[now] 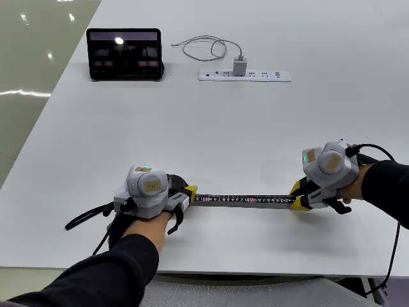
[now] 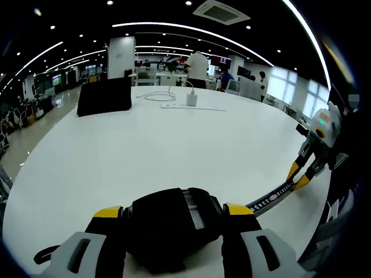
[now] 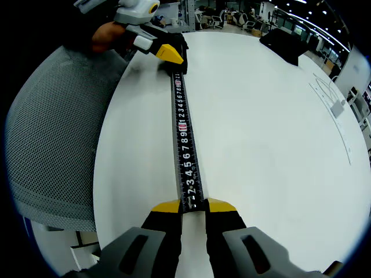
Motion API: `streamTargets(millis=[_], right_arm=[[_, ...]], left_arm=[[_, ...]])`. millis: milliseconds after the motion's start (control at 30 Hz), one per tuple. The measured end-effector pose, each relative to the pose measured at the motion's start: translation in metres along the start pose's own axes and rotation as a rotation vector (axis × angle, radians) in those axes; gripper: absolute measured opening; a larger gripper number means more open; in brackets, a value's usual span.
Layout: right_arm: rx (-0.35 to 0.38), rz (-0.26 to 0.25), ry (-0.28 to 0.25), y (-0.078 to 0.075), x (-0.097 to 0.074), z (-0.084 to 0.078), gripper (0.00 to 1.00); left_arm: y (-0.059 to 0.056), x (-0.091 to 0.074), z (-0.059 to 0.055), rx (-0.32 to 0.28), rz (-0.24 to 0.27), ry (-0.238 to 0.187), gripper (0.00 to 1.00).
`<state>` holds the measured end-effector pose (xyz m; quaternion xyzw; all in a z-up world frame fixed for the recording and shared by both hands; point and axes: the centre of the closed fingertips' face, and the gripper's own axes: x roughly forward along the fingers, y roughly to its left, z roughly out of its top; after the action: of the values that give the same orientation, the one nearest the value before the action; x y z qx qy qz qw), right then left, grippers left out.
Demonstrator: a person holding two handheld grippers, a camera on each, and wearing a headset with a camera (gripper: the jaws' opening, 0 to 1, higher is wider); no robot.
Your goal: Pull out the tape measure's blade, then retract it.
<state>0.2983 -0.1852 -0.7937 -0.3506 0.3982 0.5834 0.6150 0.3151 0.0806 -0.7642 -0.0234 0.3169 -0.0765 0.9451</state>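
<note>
Head view looks down on a broad white worktop (image 1: 255,128) that fills most of the frame, with a glossy pale floor (image 1: 32,64) beyond its left edge and a grey mesh chair (image 1: 255,294) at the near edge. The left gripper view opens onto a large open-plan room behind the worktop, with rows of round ceiling lights, a ceiling vent (image 2: 219,10), a white pillar (image 2: 120,57) and people (image 2: 197,65) standing at the far desks.

At the far side of the worktop a dark tablet (image 1: 124,53) stands propped upright. To its right lies a white power strip (image 1: 245,75) with a white charger (image 1: 239,66) plugged in, and its cable (image 1: 204,48) is looped loosely behind.

Near the front edge the tape measure (image 2: 174,223), a black case, rests on the worktop. The left hand-held gripper (image 1: 185,197) has its yellow-tipped jaws pressed against both sides of the case, spread only to the case's width. The blade (image 1: 243,200) runs out of the case in a straight line just above the surface, numbers facing up. Its free end sits in the right hand-held gripper (image 1: 296,196), whose jaws are pinched almost together on it. The two hand-held grippers are well apart, joined by the drawn-out blade.
</note>
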Motion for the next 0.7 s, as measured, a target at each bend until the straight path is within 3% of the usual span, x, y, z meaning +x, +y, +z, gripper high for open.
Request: streamTargets(millis=[133,700], right_arm=[[0.025,-0.008,0.002,0.0008,0.0006,0.0018,0.11],[-0.001,-0.016,0.003,-0.0003,0.0067,0.0094,0.11]], left_arm=[[-0.0004,0.0001,-0.0004,-0.003,-0.002,0.005,0.63],[-0.0010,-0.0004,-0.0010,0.000,-0.010,0.007,0.63]])
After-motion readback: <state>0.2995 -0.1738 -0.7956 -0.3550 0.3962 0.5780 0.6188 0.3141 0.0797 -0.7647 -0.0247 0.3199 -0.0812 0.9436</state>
